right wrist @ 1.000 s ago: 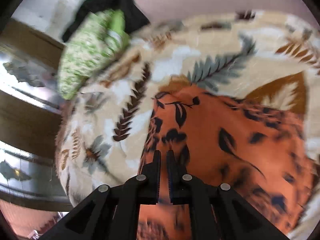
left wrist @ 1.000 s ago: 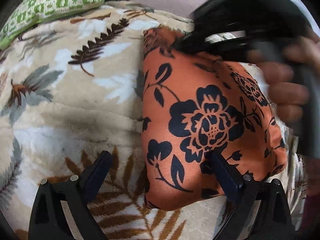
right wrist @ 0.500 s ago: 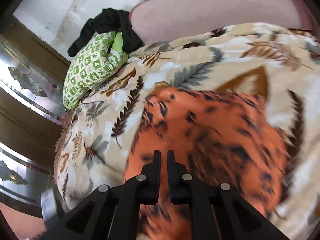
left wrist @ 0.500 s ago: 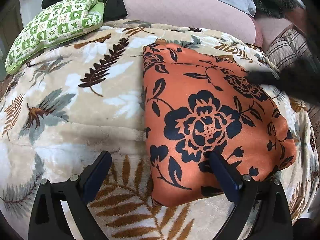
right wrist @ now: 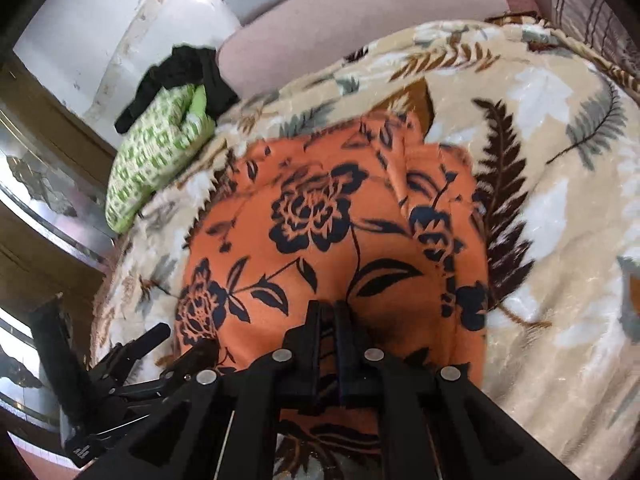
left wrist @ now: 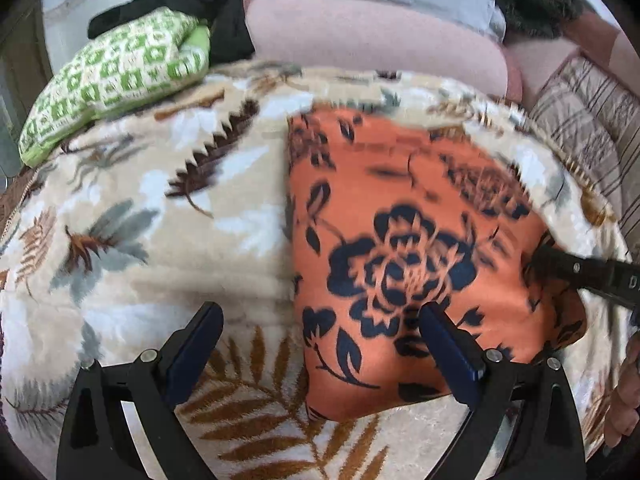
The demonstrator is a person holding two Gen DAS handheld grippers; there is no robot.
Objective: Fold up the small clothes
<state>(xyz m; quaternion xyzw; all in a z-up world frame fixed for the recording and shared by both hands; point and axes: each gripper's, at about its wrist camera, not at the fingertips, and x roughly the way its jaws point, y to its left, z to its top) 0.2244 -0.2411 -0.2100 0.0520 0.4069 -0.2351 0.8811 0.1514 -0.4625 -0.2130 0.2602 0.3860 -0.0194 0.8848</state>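
Observation:
An orange garment with a dark floral print (left wrist: 404, 248) lies folded on a leaf-patterned blanket (left wrist: 160, 208). My left gripper (left wrist: 320, 314) hangs open above the garment's near left corner. One finger is over the blanket and the other over the cloth, with nothing held. My right gripper (right wrist: 328, 306) is shut, its tips low over the orange garment (right wrist: 320, 232); no cloth shows between the fingers. In the left wrist view the right gripper (left wrist: 540, 258) reaches in from the right onto the garment's right edge. In the right wrist view the left gripper (right wrist: 182, 344) is at lower left.
A green-and-white patterned cushion (left wrist: 116, 76) with black clothing (left wrist: 188, 0) on it lies at the blanket's far left. A pink padded back (left wrist: 360, 40) runs along the far side. A striped cushion (left wrist: 592, 120) is at the right. Wood and mirrored panels (right wrist: 36, 200) stand left.
My right gripper, still shut, swept from the garment's far edge to its right side. My left gripper rose slightly and stayed open. The garment kept its shape.

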